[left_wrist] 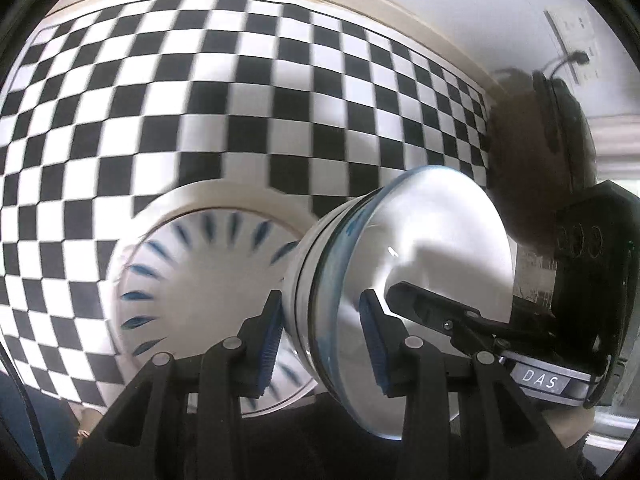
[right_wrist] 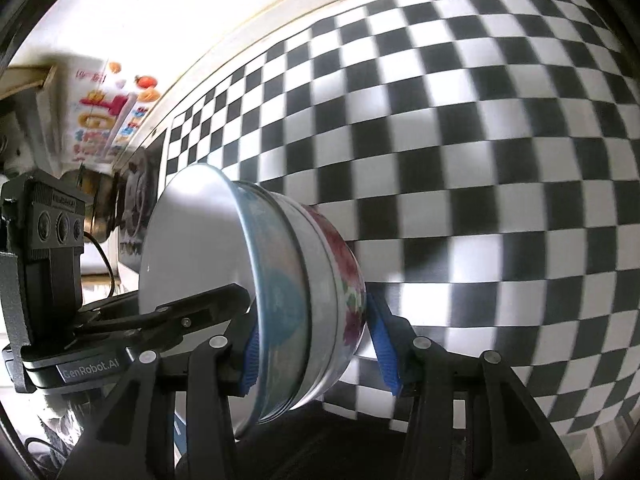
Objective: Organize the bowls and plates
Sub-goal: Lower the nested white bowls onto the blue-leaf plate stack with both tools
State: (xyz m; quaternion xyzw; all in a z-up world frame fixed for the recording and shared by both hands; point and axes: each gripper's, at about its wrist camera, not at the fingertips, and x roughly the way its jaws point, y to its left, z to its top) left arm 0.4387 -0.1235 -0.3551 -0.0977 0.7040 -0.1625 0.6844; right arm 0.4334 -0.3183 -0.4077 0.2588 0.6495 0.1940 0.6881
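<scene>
The left hand-held gripper (left_wrist: pixel 320 330) pinched one side of a nested stack of bowls (left_wrist: pixel 400 280), its blue ribbed pads (left_wrist: pixel 269 332) pressed on the rim wall from outside and inside. The stack was held clear of the counter (left_wrist: pixel 200 92), which was covered in a black-and-white chequered cloth. The stack stood tipped on edge: in the left wrist view its open mouth faced right, toward the other gripper, and its bases faced left, so the axis through the bowls ran roughly level across the picture. The innermost bowl was plain white with a bluish rim.

The right hand-held gripper (right_wrist: pixel 316 350) clamped the opposite side of the same stack of bowls (right_wrist: pixel 280 300), one blue pad inside the mouth and the other against the outermost bowl, which carried a red and green flower pattern (right_wrist: pixel 352 280). Between it and the white bowl sat a white-walled bowl and a bluish one. In this view the mouth faced left and the bases right.

Below and left of the stack in the left wrist view, a white plate with blue leaf-shaped strokes around its well (left_wrist: pixel 192 280) lay flat on the chequered cloth, partly hidden behind the left gripper's fingers. Both pictures were blurred.
</scene>
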